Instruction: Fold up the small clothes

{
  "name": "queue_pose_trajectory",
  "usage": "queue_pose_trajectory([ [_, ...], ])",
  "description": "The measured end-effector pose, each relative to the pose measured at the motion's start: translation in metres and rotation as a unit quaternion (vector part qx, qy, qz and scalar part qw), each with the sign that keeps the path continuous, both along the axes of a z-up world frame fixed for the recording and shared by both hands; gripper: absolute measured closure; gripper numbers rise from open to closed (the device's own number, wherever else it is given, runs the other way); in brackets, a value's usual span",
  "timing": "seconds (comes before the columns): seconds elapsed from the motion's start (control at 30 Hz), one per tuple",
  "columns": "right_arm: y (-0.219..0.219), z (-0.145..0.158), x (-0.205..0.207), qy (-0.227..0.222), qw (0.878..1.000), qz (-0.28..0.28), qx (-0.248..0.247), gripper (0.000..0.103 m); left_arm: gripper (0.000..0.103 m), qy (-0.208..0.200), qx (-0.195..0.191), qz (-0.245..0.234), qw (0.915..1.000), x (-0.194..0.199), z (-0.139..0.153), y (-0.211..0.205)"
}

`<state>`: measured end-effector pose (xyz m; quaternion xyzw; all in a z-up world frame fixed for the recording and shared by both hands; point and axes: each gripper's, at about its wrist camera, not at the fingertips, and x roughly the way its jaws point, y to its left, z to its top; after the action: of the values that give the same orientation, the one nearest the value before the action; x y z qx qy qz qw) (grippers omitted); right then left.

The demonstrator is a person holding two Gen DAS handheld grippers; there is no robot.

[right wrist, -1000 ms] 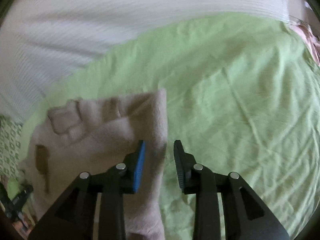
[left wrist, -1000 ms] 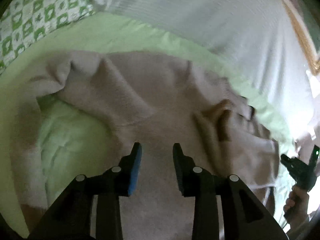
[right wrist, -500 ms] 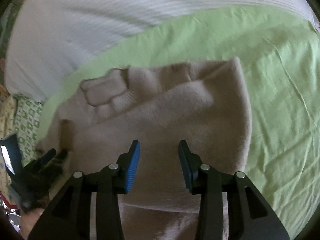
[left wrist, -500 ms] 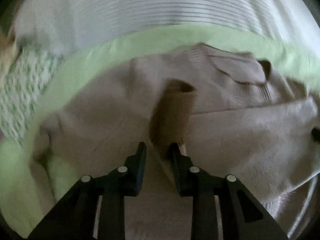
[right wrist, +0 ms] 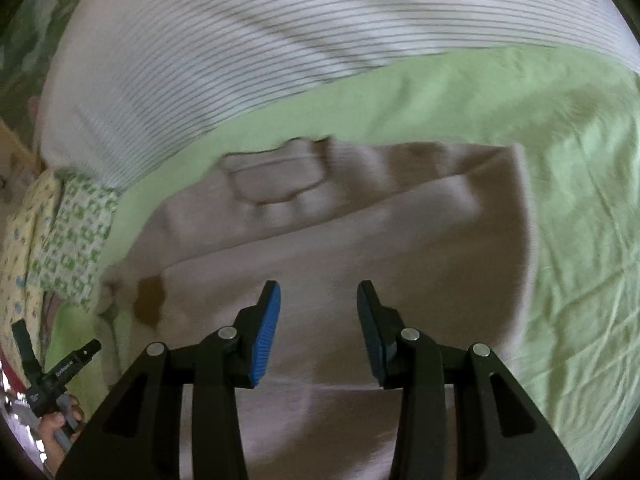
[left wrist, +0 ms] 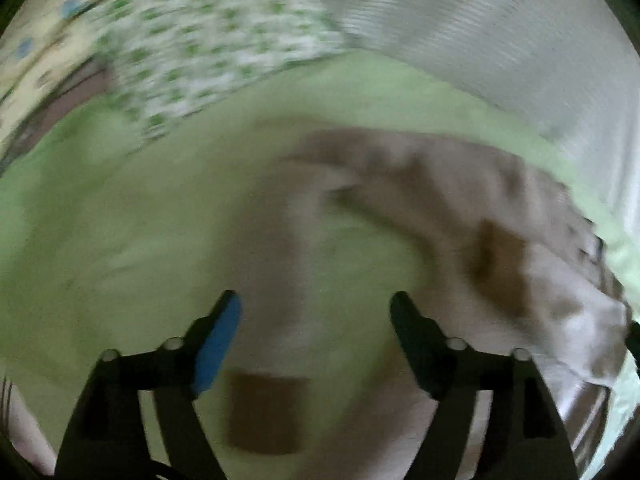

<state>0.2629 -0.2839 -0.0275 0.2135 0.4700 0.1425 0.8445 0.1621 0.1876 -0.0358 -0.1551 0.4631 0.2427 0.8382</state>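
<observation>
A beige knitted sweater [right wrist: 360, 240] with brown patches lies on a green sheet [right wrist: 560, 140], its right side folded over the body. My right gripper [right wrist: 318, 312] is open and empty above the folded part. In the blurred left wrist view, my left gripper [left wrist: 316, 316] is wide open and empty above a sleeve [left wrist: 280, 260] that runs toward the body [left wrist: 500, 220]; a brown patch [left wrist: 266, 412] shows at the sleeve's near end. The left gripper also shows at the right wrist view's lower left edge [right wrist: 48, 364].
A white striped blanket [right wrist: 260, 48] lies beyond the sweater. A green-and-white patterned cloth [left wrist: 208, 52] and a yellowish patterned cloth [right wrist: 20, 240] lie at the left. Bare green sheet extends to the right [right wrist: 580, 280] and left of the sleeve [left wrist: 120, 220].
My left gripper has opened wide and swung left from the sweater's middle to the sleeve. My right gripper has opened a little and moved left over the folded part.
</observation>
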Motion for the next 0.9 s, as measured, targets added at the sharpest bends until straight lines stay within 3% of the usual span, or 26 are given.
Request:
queue_pose_trajectory([
  [0.1,0.018,0.002,-0.005,0.003,1.000,0.011,0.014,0.062,0.023,0.027,0.002,0.023,0.9994,-0.013,-0.013,0.027],
  [0.2,0.039,0.004,-0.013,0.007,0.999,0.029,0.020,0.062,0.021,0.053,0.000,0.009,0.9986,-0.003,-0.029,0.037],
  [0.27,0.049,0.006,-0.019,0.008,0.999,0.039,0.023,0.062,0.021,0.092,0.010,0.003,0.9957,0.009,-0.046,0.041],
  [0.33,0.055,0.008,-0.026,0.011,0.998,0.046,0.029,0.062,0.021,0.106,-0.009,0.000,0.9943,0.015,-0.056,0.047],
  [0.37,0.058,0.008,-0.027,0.012,0.998,0.048,0.030,0.062,0.028,0.102,-0.018,-0.004,0.9946,0.012,-0.055,0.050],
  [0.4,0.059,0.010,-0.029,0.012,0.998,0.049,0.029,0.062,0.053,0.088,-0.041,-0.014,0.9952,0.012,-0.054,0.053],
  [0.47,0.059,0.014,-0.035,0.006,0.998,0.049,0.029,0.062,0.090,0.069,-0.090,-0.042,0.9927,0.013,-0.050,0.054],
  [0.53,0.056,0.016,-0.038,0.005,0.999,0.043,0.029,0.062,0.094,0.052,-0.090,-0.064,0.9925,0.014,-0.038,0.048],
  [0.67,0.043,0.017,-0.045,0.005,0.999,0.019,0.034,0.062,0.096,-0.014,-0.134,-0.091,0.9866,0.007,-0.011,0.044],
  [0.9,0.025,0.014,-0.061,0.007,0.999,-0.010,0.032,0.062,0.097,-0.056,-0.156,-0.108,0.9803,-0.009,0.008,0.054],
])
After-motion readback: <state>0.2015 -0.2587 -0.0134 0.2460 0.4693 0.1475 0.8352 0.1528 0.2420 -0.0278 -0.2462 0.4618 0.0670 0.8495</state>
